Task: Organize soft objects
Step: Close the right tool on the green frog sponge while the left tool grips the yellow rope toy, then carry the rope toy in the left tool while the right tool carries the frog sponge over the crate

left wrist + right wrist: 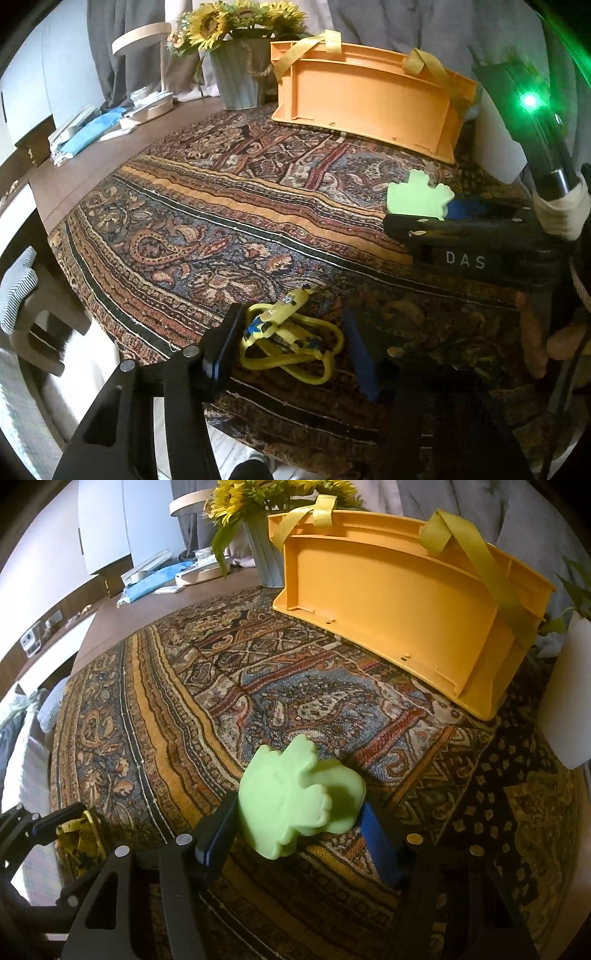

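both grippers straddle soft toys; orange plastic crate (406, 602) lies upper right.
right gripper (299, 830) closed on pale green foam hand-shaped toy (295, 801); left gripper (291, 347) jaws wide apart, bracketing yellow rubbery minion strap toy (288, 332) on patterned tablecloth (207, 236), long axis diagonal.

Left gripper (291, 350) low near tablecloth's near edge, fingers spread wide. Right gripper (299, 834) further in, fingers clamped on green toy (295, 805).

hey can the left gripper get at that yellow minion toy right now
Probably yes. The yellow minion toy lies on the patterned cloth between the open left gripper; nothing blocks it.
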Motion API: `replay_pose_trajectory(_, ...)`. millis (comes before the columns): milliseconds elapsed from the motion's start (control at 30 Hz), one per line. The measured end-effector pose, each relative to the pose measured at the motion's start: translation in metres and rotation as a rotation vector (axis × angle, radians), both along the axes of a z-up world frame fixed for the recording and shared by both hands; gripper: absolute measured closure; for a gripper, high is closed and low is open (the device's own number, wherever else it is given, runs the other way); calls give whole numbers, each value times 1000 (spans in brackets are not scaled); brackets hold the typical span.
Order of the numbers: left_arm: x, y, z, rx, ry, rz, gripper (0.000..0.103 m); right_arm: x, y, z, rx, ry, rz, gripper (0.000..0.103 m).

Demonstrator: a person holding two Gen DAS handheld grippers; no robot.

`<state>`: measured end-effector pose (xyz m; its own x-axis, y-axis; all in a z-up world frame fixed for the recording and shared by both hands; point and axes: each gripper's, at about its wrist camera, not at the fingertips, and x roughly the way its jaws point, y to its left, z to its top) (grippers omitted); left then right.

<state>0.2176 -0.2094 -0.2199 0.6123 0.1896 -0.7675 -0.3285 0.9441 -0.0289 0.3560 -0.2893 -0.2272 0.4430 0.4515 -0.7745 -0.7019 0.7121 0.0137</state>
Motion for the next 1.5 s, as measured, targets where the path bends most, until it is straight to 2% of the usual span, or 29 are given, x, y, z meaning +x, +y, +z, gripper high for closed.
replay_pose_trajectory(267,-1,6,15,-13,-35,16,50,-5,-5,9,33,-10,-22,39)
replay_pose_trajectory(433,-4,10,34,5,-81,24,50,-11,-9,22,56,-31,-41,39)
replay_pose_trajectory(1000,3,13,117,58,-257,-6,50,-15,-29,97,206,-110,-156,39)
replay_pose_trajectory(1233,19,22,144,57,-331,-60,50,-14,-34,126,233,-156,-206,39)
replay_pose_trajectory(1500,50,40,167,41,-381,-179,50,-8,-31,152,257,-192,-317,39)
